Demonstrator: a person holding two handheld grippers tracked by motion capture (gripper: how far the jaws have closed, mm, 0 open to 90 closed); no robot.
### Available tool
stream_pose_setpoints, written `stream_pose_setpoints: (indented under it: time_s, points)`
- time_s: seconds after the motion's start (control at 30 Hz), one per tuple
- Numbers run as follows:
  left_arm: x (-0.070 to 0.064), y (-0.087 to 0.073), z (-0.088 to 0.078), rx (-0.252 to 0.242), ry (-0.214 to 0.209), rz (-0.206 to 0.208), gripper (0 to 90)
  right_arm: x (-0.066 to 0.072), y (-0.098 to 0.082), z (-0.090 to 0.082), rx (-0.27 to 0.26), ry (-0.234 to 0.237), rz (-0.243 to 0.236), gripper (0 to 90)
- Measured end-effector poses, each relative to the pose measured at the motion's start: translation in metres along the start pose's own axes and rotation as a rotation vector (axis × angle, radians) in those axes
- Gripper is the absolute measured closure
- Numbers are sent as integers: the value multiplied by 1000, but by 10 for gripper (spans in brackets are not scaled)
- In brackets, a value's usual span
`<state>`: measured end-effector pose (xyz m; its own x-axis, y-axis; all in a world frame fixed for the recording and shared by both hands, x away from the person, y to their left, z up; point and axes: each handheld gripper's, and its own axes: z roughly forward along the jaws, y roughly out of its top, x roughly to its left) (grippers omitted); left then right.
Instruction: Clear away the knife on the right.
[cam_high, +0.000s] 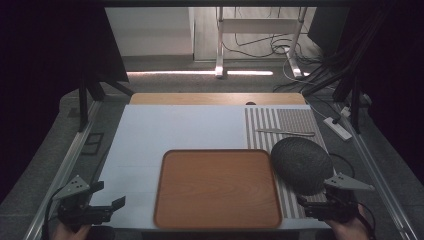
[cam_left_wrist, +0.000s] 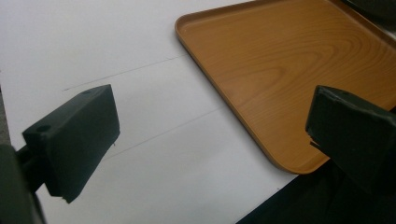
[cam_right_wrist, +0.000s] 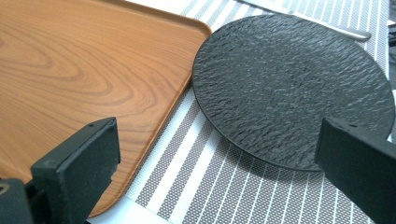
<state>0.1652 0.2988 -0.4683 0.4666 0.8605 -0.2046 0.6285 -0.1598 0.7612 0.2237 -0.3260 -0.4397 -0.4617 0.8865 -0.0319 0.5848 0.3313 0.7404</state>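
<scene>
The rectangular brown wooden tray (cam_high: 217, 189) lies flat on the white desk (cam_high: 165, 130), at its near centre. Just right of the tray, a round black textured plate (cam_high: 301, 164) rests on a grey-and-white striped placemat (cam_high: 287, 125); the plate edge is just beside the tray's right rim. A slim metal utensil (cam_high: 285, 132) lies on the placemat beyond the plate. The left tongs (cam_high: 102, 202) hover at the desk's near-left corner, jaws spread, empty. The right tongs (cam_high: 320, 204) sit near the plate's near edge, jaws spread, empty.

Tray (cam_high: 218, 189) laid at the table's (cam_high: 170, 130) near edge, plate (cam_high: 302, 165) set just right of the tray on a striped mat (cam_high: 286, 122), knife (cam_high: 286, 132) placed behind the plate on the mat.
</scene>
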Motion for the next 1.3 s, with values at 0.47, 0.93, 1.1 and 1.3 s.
stream_pose_setpoints:
  time_s: [0.47,0.93,1.1,1.3]
  points:
    - [0,0,1,13,-1,8,30,-1,1,2,15,17,8,10]
    - [0,0,1,9,-4,1,30,-1,3,4,23,24,11,10]
    - [0,0,1,9,-5,2,30,0,6,5,10,30,7,10]
    - [1,0,1,8,-7,-2,30,2,11,10,14,35,-9,10]
